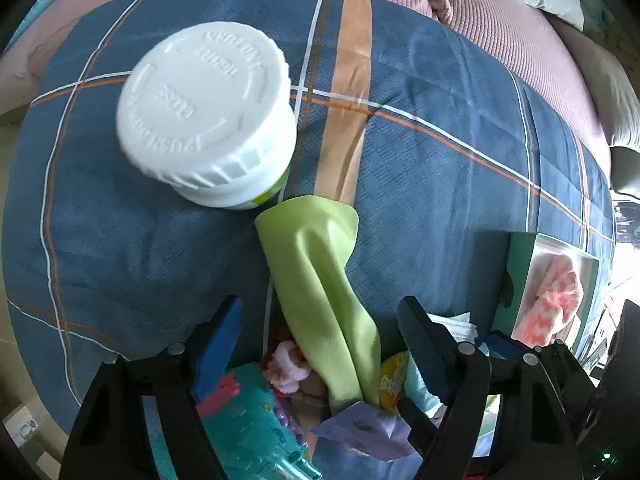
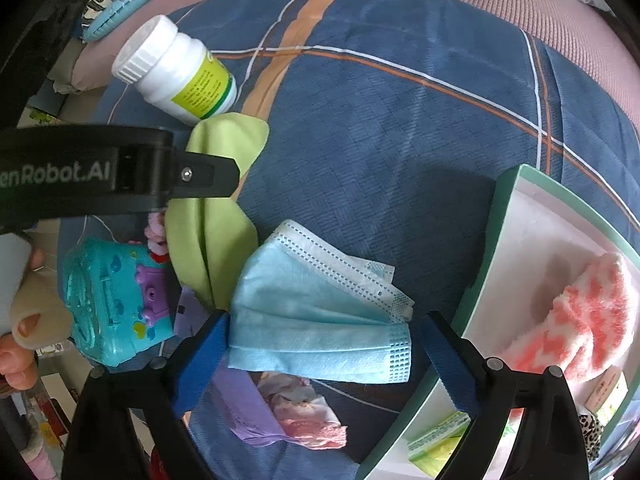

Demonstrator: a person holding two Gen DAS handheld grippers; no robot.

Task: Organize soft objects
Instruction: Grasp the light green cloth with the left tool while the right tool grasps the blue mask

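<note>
Your right gripper, jaws apart, straddles the face mask, long axis crosswise; box lies right. Left gripper, open, apparently straddles green cloth.

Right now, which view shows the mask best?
The right wrist view. The blue mask lies nearly whole between the open right gripper fingers, pleats and edge visible. The left wrist view shows only a white sliver of it behind the left gripper's right finger.
</note>
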